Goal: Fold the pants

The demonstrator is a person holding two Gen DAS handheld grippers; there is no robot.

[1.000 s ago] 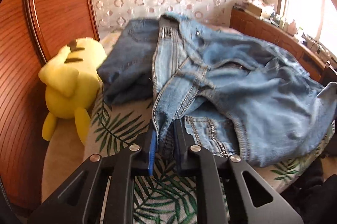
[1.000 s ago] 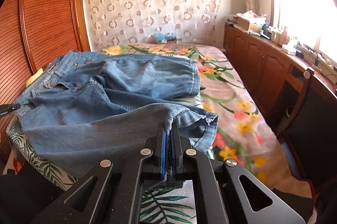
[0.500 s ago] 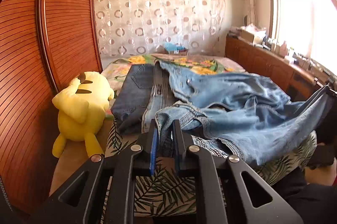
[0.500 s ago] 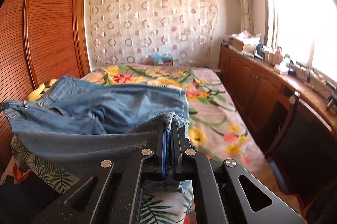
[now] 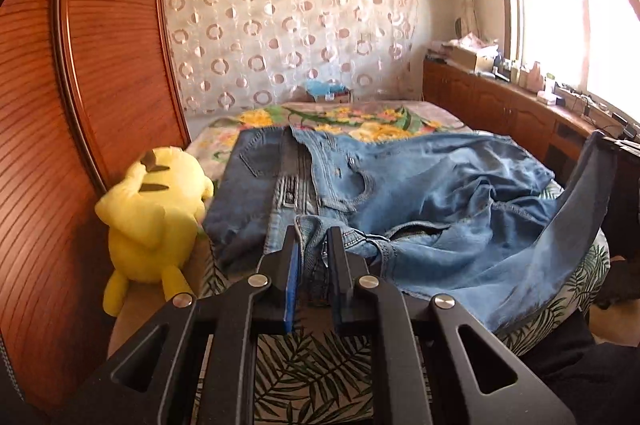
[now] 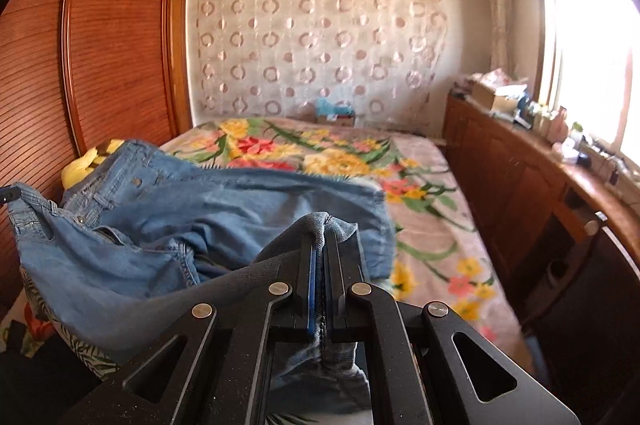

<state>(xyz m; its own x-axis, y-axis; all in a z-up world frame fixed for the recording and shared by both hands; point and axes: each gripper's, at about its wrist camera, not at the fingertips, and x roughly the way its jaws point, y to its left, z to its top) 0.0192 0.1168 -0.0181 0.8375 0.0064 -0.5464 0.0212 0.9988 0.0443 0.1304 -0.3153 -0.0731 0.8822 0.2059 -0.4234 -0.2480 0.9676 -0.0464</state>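
Light blue jeans [image 5: 448, 201] lie rumpled across the near end of the bed. My left gripper [image 5: 314, 237] is shut on a bunched fold of their waistband, held just above the bed's edge. In the right wrist view my right gripper [image 6: 320, 237] is shut on the hem of a leg of the same jeans [image 6: 208, 209], lifted off the bed, with cloth draping down to its left. That lifted leg shows at the right edge of the left wrist view. A second, darker pair of jeans [image 5: 256, 189] lies folded under the light pair at the left.
A yellow plush toy [image 5: 156, 209] sits against the wooden wardrobe [image 5: 80, 105] at the bed's left. The flowered bedspread [image 6: 400, 185] stretches back to a curtain. A wooden cabinet [image 6: 520, 185] with clutter on top runs under the window on the right. A small box [image 6: 336, 113] sits at the bed's far end.
Both grippers have risen with the jeans in them, so the views now look further down the room. The gripped leg has lifted off the bed and the waistband has bunched up.
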